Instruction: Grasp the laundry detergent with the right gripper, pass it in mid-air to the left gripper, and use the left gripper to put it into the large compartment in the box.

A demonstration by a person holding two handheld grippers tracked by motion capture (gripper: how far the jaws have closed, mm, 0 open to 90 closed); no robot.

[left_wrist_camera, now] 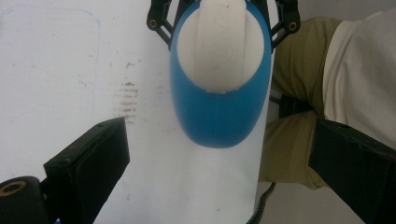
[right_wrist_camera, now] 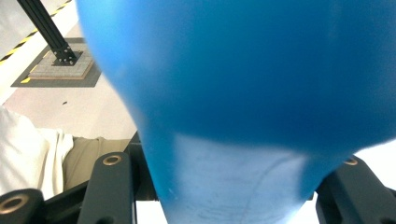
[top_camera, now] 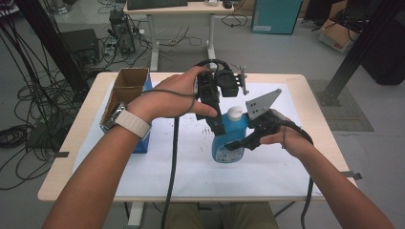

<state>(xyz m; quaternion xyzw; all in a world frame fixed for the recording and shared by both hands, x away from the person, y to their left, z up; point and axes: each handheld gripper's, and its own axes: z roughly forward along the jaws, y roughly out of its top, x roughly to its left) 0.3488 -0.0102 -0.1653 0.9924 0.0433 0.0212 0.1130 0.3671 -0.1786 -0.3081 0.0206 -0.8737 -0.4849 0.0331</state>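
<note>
A blue bottle (top_camera: 229,139) with a white cap (top_camera: 234,113) stands upright on the white sheet at the table's middle. My right gripper (top_camera: 239,142) comes in from the right and is shut on the bottle's body. In the right gripper view the blue bottle (right_wrist_camera: 233,70) sits tight between that gripper's (right_wrist_camera: 233,186) two jaws. My left gripper (top_camera: 222,125) hangs just above and behind the cap, pointing down. Its view looks down on the cap (left_wrist_camera: 222,42) and blue shoulder (left_wrist_camera: 219,116), with the left gripper (left_wrist_camera: 219,128) open wide and its jaws clear of the bottle.
An open cardboard box (top_camera: 126,88) stands on a blue box at the table's left edge. The white sheet (top_camera: 191,167) covers most of the tabletop. Cables trail from both grippers over the front edge. A desk (top_camera: 167,9) and black frame posts stand beyond the table.
</note>
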